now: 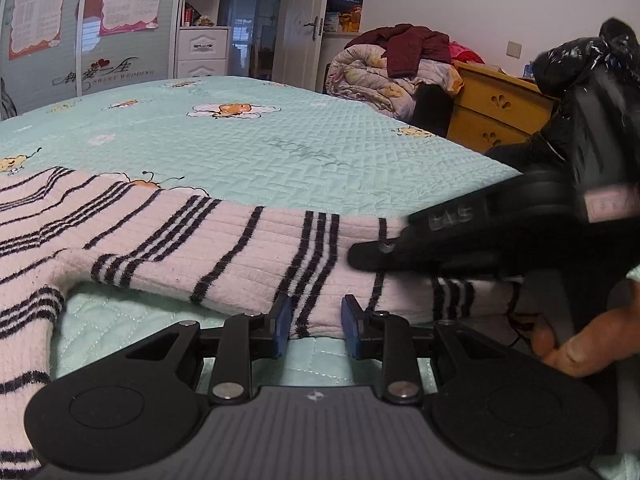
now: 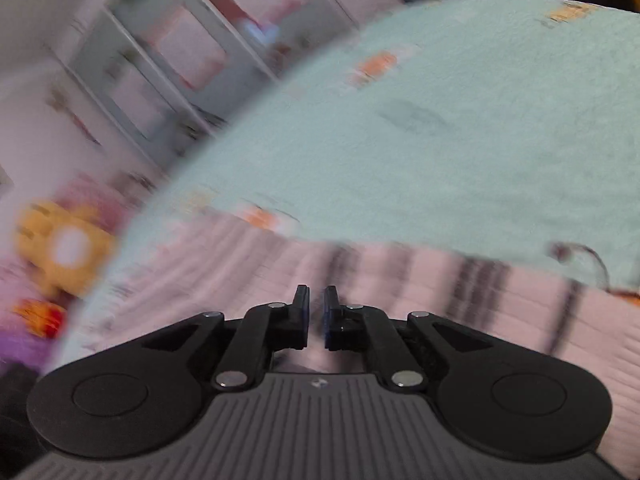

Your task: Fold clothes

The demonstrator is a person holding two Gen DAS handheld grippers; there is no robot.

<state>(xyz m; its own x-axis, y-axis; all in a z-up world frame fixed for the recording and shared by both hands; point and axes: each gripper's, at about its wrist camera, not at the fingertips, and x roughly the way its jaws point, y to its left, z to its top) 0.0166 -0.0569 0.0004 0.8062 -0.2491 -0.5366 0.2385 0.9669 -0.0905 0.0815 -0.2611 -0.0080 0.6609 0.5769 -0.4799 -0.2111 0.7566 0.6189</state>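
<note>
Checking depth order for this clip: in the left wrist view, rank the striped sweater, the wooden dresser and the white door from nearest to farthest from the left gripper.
1. Striped sweater: its edge lies between the left gripper's fingers, on the bed.
2. Wooden dresser: right, past the bed's far corner.
3. White door: centre background, behind the quilt pile.

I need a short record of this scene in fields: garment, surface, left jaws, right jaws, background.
garment: pink sweater with dark stripes, spread out, not yet folded
surface: light green quilt on a bed
left jaws: left gripper partly open around the sweater's edge
right jaws: right gripper shut, nothing between, above the sweater
background: wooden dresser, pile of bedding
</note>
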